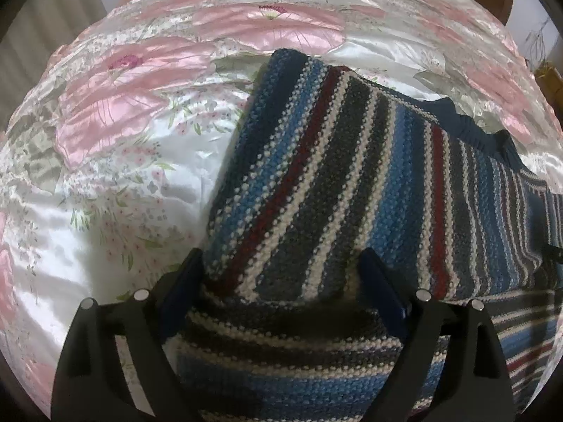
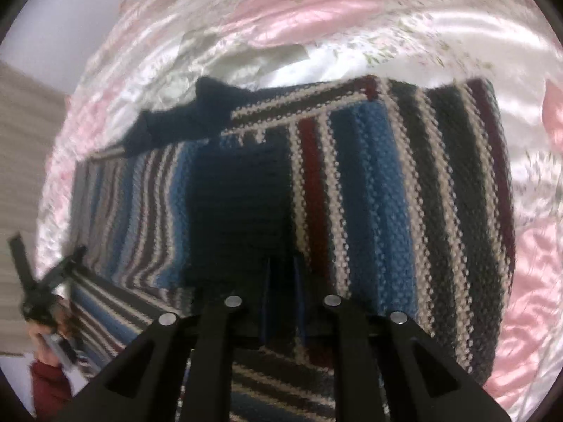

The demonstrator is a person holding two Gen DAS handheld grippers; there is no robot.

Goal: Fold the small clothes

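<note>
The sweater (image 1: 352, 176) looked thick, soft and floppy; the left gripper (image 1: 281, 270) gaped at its folded edge, the right gripper (image 2: 281, 281) pinched knit

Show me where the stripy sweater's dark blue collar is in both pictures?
Left wrist view: the dark blue collar sits at the upper right, on the sweater's far edge.
Right wrist view: the collar is at the upper left, blurred.
Shared landmark: the pink flowered bedspread.

Bare bedspread (image 1: 116, 183) left of sweater (image 1: 352, 176)
</note>
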